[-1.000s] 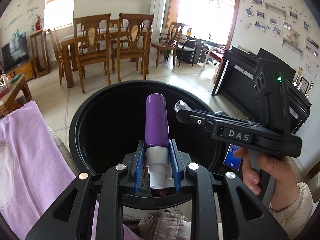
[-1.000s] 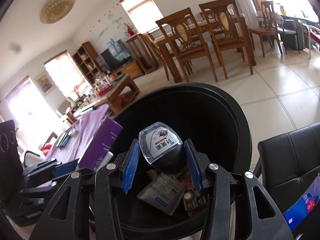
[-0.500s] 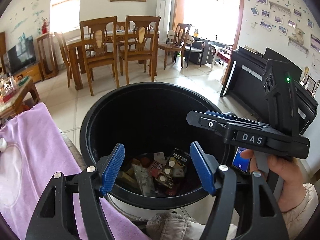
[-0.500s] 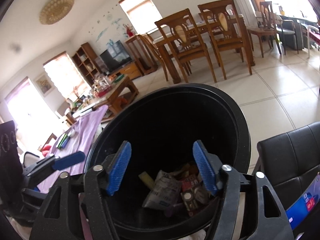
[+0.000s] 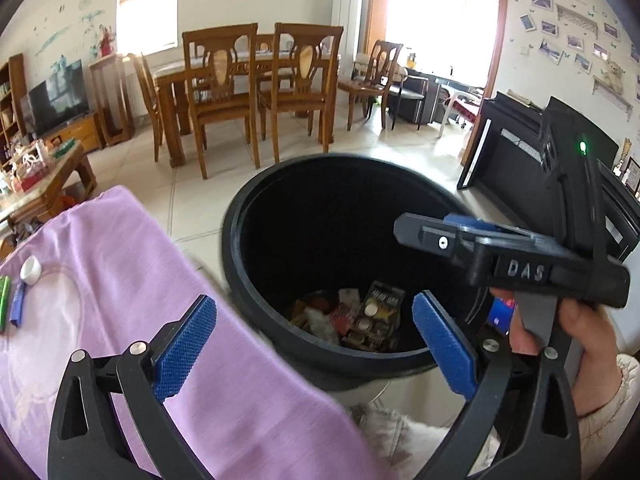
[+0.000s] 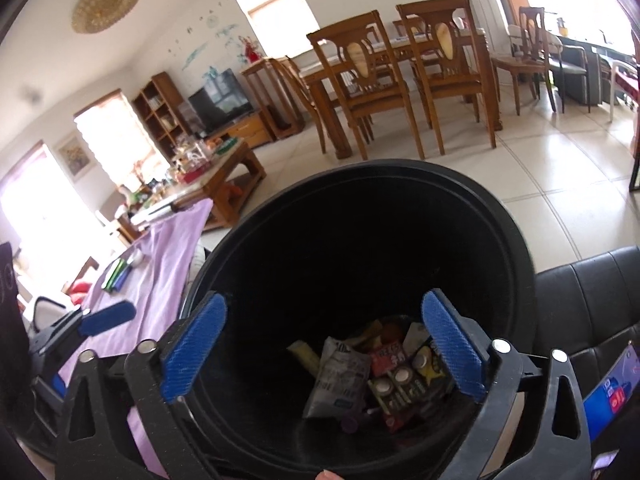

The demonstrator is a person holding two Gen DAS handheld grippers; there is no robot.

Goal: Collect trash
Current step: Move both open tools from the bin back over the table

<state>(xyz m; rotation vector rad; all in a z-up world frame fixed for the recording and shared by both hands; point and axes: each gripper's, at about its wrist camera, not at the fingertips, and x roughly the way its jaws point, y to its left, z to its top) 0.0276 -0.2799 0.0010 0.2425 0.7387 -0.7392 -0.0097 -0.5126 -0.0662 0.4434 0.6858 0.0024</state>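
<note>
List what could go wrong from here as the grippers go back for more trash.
1. The left gripper and right gripper are both open and close together over the black bin; they may knock each other when pulling away.
2. Small items remain on the purple cloth: a white cap and green and blue pieces. The cap looks round and might roll off if nudged.
3. Dragging a gripper across the cloth might shift those items.

Black bin (image 6: 500,216), frame centre: wrappers (image 6: 340,376) at bottom. Right tool (image 6: 324,356), empty, blue pads spread, foreground. Purple cloth (image 6: 168,248), left.
</note>
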